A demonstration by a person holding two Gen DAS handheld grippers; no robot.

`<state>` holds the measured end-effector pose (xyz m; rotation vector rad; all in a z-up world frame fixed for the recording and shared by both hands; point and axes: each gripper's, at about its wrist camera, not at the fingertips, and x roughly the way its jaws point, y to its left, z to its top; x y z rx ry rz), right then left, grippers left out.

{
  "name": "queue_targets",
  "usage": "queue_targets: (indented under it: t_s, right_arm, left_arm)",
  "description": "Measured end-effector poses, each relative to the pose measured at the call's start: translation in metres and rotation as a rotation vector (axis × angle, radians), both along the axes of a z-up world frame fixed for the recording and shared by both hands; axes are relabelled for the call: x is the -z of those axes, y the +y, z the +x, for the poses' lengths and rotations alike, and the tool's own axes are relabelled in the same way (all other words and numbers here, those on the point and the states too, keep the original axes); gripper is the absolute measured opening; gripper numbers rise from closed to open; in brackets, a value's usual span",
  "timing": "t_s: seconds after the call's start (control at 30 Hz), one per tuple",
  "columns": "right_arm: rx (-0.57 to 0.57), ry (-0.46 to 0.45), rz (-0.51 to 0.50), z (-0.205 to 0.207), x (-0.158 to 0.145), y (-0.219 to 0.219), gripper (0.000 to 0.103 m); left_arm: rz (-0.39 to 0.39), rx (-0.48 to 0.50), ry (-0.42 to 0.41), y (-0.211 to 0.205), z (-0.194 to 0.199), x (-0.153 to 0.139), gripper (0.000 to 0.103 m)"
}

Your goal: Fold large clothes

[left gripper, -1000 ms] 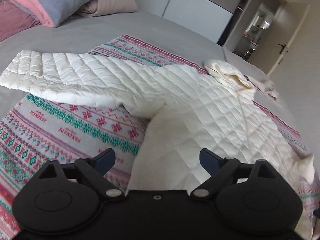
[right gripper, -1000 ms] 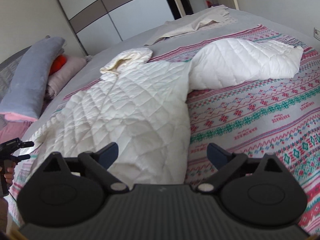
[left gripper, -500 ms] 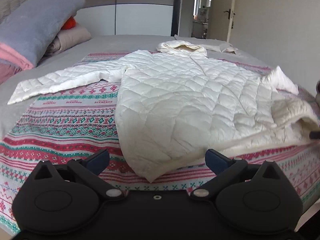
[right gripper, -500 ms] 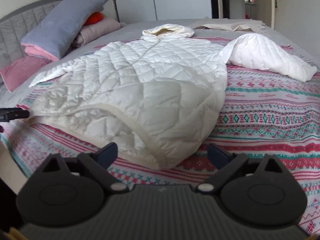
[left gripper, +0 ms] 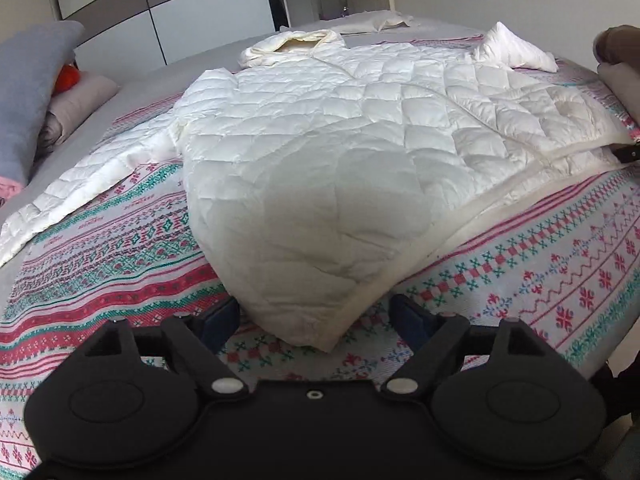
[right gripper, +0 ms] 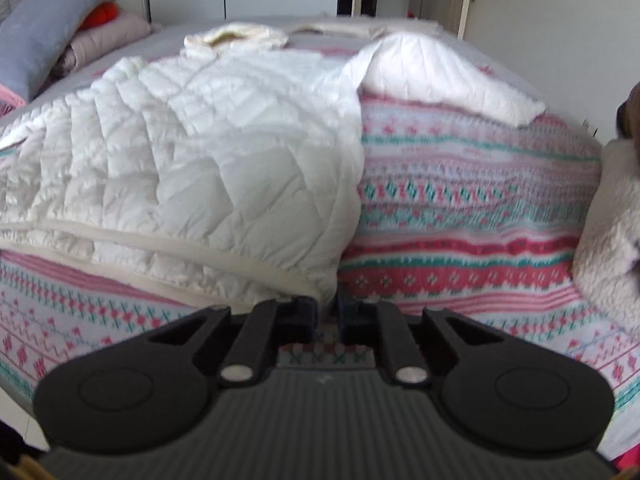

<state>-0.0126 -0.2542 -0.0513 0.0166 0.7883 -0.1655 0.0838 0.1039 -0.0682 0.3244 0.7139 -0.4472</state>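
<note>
1 jacket (left gripper: 360, 152), 1 blanket (left gripper: 560, 280) — 2 tongs (left gripper: 316, 320)

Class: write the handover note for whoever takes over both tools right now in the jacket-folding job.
Left tool: open, hem corner of the white quilted jacket between its fingers, not gripped.
Right tool: fingers nearly shut at the jacket's other hem corner; grip not certain.
Jacket lies flat on the patterned blanket, hood at the far end, both sleeves spread out.
Done: nothing folded.
Left: secure both corners, fold sleeves and body.

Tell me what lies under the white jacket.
The white quilted jacket lies on a patterned blanket, pink and teal stripes, over a grey bed. Whatever sits directly beneath the jacket's body is covered.
</note>
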Motion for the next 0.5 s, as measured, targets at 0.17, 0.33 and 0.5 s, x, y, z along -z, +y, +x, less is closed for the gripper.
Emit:
queue_targets:
  t_s: [0.17,0.33,0.5]
  right_arm:
    - [-0.095,-0.170,0.110,-0.036,-0.039,-0.003,0.087]
    - [-0.167,-0.344,0.141,-0.029,-0.070,0.011,0.086]
    - [-0.184,-0.384,0.048,0.026,-0.059,0.036,0.056]
  left_arm:
    - [-0.212,0.070,-0.055,0.024,-0.011,-0.033,0.090]
    - [-0.392,0.129,-0.128,0.008,-0.004,-0.057,0.090]
    - [-0.358,0.114,-0.103,-0.040,0.028,-0.047,0.090]
